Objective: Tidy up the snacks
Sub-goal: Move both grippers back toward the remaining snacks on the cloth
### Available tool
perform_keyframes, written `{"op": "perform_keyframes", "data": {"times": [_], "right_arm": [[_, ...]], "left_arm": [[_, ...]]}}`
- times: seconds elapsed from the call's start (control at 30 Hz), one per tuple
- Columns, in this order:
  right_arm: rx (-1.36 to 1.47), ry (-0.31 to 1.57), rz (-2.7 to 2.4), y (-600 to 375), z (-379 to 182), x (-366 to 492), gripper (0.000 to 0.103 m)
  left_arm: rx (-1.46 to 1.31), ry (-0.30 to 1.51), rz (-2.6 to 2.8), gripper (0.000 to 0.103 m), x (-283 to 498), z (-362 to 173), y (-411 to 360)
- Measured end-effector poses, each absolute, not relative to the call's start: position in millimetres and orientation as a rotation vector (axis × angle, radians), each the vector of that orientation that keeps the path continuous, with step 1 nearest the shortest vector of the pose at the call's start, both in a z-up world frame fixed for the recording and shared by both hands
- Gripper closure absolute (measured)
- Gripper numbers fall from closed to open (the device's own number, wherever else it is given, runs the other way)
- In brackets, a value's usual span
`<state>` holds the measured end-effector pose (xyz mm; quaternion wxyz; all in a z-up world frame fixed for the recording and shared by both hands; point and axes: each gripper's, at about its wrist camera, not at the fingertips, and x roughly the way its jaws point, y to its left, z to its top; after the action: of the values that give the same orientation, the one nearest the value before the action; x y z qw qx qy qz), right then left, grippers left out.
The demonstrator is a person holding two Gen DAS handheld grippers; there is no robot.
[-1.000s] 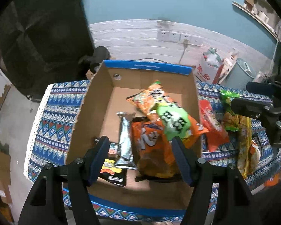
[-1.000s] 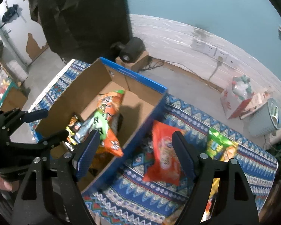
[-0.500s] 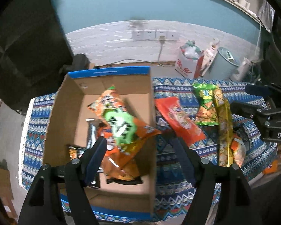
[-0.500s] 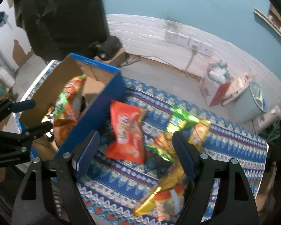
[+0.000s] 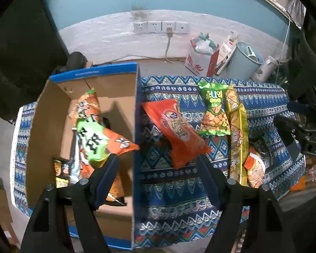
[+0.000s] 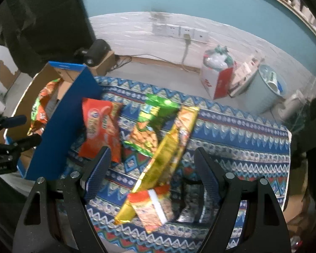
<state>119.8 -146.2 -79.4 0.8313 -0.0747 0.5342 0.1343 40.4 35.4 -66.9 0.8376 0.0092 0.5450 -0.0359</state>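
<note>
The left gripper (image 5: 158, 164) has just been opening; its fingers are spread, nothing between them, with the red snack bag (image 5: 177, 130) seen just beyond. The right gripper (image 6: 151, 162) fingers are spread above the yellow snack bag (image 6: 170, 147) on the desk (image 6: 242, 139).

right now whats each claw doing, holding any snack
Left claw: open, holding nothing; its jaws have just been opening.
Right claw: open, holding nothing, above the long yellow snack pack.

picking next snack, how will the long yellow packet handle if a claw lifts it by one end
The long yellow packet looks thin and glossy, so it will probably droop and may slip. It lies over the small orange packet, which could shift.
</note>
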Motion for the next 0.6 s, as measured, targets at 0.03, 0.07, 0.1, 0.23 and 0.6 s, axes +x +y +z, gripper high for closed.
{"op": "perform_keyframes", "data": {"times": [0.03,0.07,0.1,0.23,0.6], "right_arm": [[-0.161,1.134,0.278,-150.1,-80.5,119.2,0.022],[-0.161,1.136,0.271,-154.4,-82.0,118.5,0.022],[-0.16,1.139,0.265,-159.4,-84.0,117.8,0.022],[-0.145,1.172,0.238,-176.5,-95.6,117.2,0.022],[-0.09,1.316,0.146,-223.3,-155.6,112.5,0.022]], "left_arm": [[0.015,1.162,-0.077,0.026,41.9,-69.5,33.0],[0.013,1.172,-0.079,0.026,43.7,-72.8,29.7],[0.013,1.178,-0.081,0.026,43.5,-75.2,26.8],[0.045,1.193,-0.086,0.026,45.1,-83.8,12.1],[0.122,1.244,-0.136,0.026,41.8,-111.9,-19.8]]}}
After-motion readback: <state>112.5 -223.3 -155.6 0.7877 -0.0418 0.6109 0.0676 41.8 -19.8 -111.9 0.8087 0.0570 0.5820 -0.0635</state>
